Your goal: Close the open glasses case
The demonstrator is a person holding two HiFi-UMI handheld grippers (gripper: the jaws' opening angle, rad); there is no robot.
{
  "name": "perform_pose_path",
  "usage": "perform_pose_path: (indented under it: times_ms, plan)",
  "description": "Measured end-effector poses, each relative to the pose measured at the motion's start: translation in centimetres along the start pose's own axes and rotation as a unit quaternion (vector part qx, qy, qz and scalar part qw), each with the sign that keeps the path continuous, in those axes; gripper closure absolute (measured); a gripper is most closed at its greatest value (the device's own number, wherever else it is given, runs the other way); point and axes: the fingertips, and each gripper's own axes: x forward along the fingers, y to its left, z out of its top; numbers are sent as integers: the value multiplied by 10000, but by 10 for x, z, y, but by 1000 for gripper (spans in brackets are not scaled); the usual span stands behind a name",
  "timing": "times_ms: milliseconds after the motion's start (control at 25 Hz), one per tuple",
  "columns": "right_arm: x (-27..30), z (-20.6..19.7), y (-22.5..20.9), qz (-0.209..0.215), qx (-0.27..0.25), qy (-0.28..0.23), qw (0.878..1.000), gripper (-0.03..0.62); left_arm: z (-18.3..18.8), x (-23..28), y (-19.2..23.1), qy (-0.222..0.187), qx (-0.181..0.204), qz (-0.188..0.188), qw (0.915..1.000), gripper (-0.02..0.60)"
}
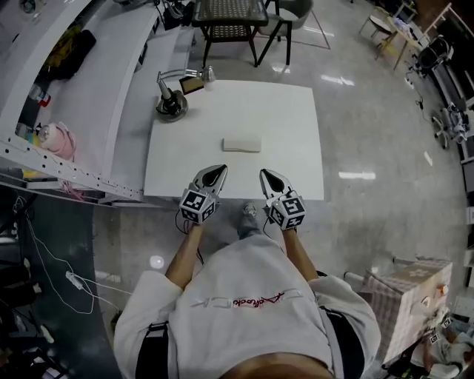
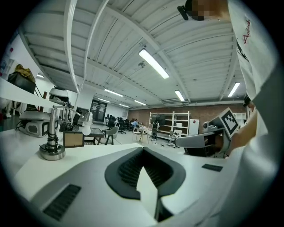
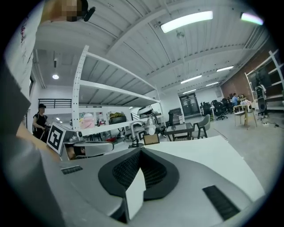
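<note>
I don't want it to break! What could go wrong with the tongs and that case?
The left tongs and right tongs are shut, apart from the case; shut tips might just shove it along the table instead of closing it. A wide left swing might bump the lamp at the far corner.

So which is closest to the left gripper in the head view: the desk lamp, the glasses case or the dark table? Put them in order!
Starting from the left gripper:
1. glasses case, just ahead and slightly to the right.
2. desk lamp, farther off to the left.
3. dark table, on the floor beyond the white table.
</note>
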Motion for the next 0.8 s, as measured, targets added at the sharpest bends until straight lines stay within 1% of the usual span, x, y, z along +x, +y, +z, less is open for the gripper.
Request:
perform_pose_path:
  times_ms: [240, 400, 600, 800]
  plan:
    - [-31, 2, 25, -173, -259, -40, 9995, 572, 8, -37, -26, -171, 133, -26, 9998, 555]
    - [-52, 1, 41, -218, -323, -103, 9992, 572, 6, -59, -45, -199, 172, -28, 9996, 555]
    - [-77, -1, 55, -247, -318, -194, 9990, 574, 2, -75, -71, -229, 168, -79, 9996, 555]
    - [-93, -5, 66, -269, -393, -174, 9987, 574, 0, -85, -85, -276, 186, -105, 9994, 555]
